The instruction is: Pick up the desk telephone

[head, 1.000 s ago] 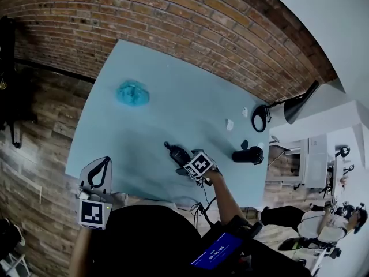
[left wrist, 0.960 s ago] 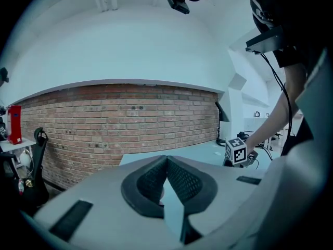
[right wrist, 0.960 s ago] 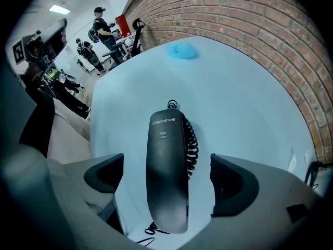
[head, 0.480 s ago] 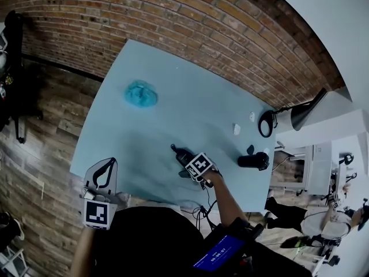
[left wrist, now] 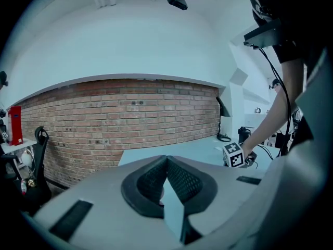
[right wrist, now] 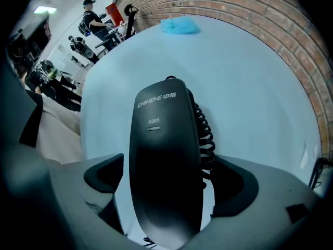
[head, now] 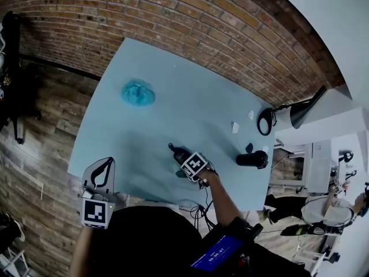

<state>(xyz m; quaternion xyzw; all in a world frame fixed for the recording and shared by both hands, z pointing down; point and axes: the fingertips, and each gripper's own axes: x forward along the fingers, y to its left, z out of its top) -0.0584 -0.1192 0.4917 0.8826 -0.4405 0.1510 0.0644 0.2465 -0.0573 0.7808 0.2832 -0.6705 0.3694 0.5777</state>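
Note:
The black telephone handset (head: 174, 150) with its coiled cord (right wrist: 204, 134) lies on the light blue table (head: 173, 91), near the front edge. My right gripper (head: 180, 158) reaches over it from the near side. In the right gripper view the handset (right wrist: 164, 139) fills the space between the jaws of the right gripper (right wrist: 166, 191). A thin strip of table shows on each side of it, so the jaws stand open around it. My left gripper (head: 102, 171) hangs off the table's front left corner, shut and empty, jaws (left wrist: 166, 177) pressed together.
A crumpled blue cloth (head: 137, 92) lies at the table's far left. A black cylinder (head: 251, 159), two small white bits (head: 235, 127) and a desk lamp (head: 288, 115) sit at the right end. A brick wall runs behind. People stand beyond the right edge.
The head camera has shifted slightly. My right gripper stays over the handset, which has not left the table. The left gripper has not moved.

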